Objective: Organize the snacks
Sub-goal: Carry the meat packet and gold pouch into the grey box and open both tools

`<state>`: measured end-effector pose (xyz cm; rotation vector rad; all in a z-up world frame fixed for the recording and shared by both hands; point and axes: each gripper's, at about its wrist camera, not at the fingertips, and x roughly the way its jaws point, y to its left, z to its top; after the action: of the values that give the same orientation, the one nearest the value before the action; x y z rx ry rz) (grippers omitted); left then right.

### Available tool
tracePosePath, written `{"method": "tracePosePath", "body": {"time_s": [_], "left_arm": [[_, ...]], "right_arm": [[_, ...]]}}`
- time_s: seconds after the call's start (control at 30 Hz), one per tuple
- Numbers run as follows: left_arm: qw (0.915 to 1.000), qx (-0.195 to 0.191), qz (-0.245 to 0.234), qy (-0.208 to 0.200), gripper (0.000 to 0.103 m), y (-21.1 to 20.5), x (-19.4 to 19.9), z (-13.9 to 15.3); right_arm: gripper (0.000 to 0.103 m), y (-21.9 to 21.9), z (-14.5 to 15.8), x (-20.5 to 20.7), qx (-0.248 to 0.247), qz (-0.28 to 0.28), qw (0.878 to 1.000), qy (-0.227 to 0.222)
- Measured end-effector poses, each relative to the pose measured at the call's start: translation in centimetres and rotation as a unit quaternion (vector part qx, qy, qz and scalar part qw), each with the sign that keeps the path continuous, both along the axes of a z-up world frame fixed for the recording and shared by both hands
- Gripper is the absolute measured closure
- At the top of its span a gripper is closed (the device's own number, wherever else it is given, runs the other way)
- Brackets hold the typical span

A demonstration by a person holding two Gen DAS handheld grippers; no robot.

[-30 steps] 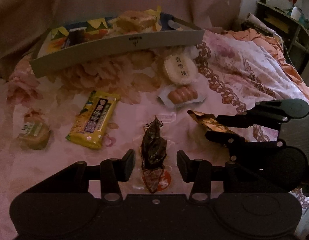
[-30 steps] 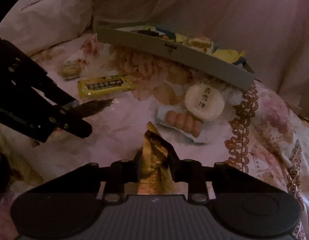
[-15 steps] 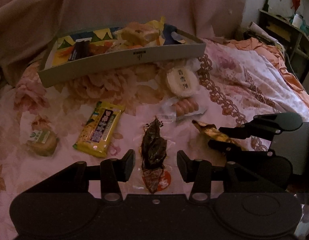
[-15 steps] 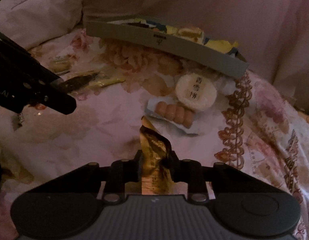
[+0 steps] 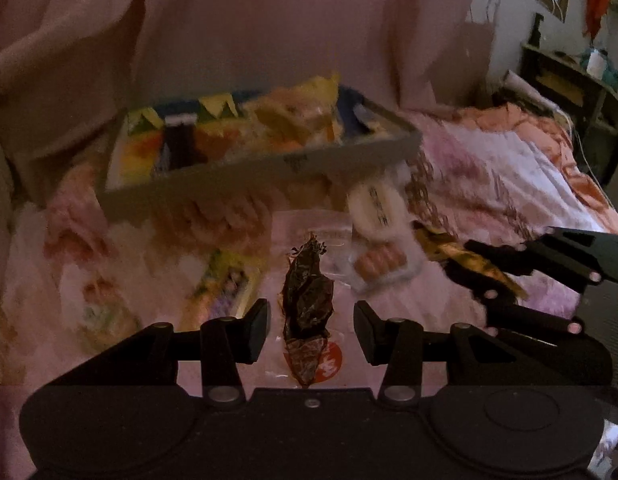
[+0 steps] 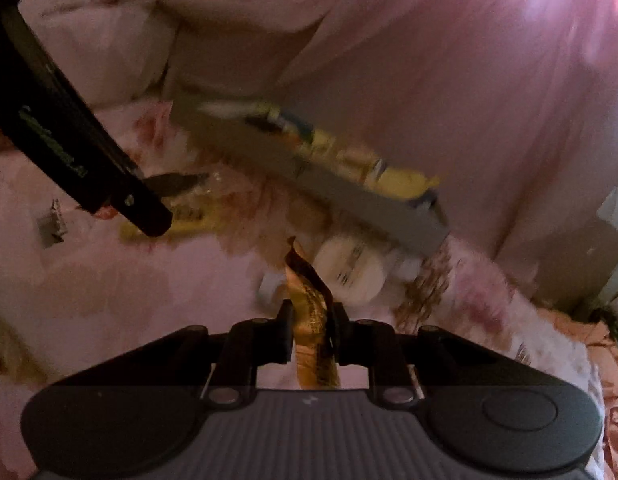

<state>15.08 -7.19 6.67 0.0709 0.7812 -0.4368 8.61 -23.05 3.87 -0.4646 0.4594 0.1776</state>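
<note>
My left gripper (image 5: 309, 320) is shut on a clear packet holding a dark brown dried snack (image 5: 307, 296), its pads pressing the packet's clear edges, lifted off the bed. My right gripper (image 6: 311, 320) is shut on a crumpled gold packet (image 6: 309, 300), which sticks up between its pads. In the left wrist view the right gripper (image 5: 465, 266) hangs at the right with the gold packet (image 5: 441, 246). A grey tray (image 5: 269, 176) with several snacks stands beyond. The right wrist view shows the tray (image 6: 349, 196) at the middle.
On the floral sheet lie a round white cake (image 5: 375, 212), a sausage pack (image 5: 379, 266), a yellow bar (image 5: 229, 292) and a small cake (image 5: 105, 316), all blurred. A pink quilt is piled behind the tray. A dark shelf (image 5: 569, 92) stands far right.
Both grippers have risen with their packets, and the bed and tray sit lower and farther in view. The right jaws have squeezed the gold packet a little tighter.
</note>
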Motion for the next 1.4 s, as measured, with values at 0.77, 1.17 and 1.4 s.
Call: {"method": "tracePosePath", "body": {"time_s": [0.77, 1.17, 1.4], "left_arm": [[0.9848, -0.109, 0.123, -0.057, 0.055, 0.5, 17.8, 4.4], [0.986, -0.113, 0.116, -0.039, 0.055, -1.5, 21.1, 0.7], [0.9858, -0.115, 0.119, -0.028, 0.039, -1.7, 20.9, 0.0]], "right_arm": [[0.081, -3.8, 6.8, 16.0, 0.216, -0.087, 0.968, -0.088], [0.087, -4.8, 3.3, 21.1, 0.238, -0.109, 0.964, -0.041], [0.077, -4.5, 3.1, 20.2, 0.241, -0.106, 0.963, -0.049]]}}
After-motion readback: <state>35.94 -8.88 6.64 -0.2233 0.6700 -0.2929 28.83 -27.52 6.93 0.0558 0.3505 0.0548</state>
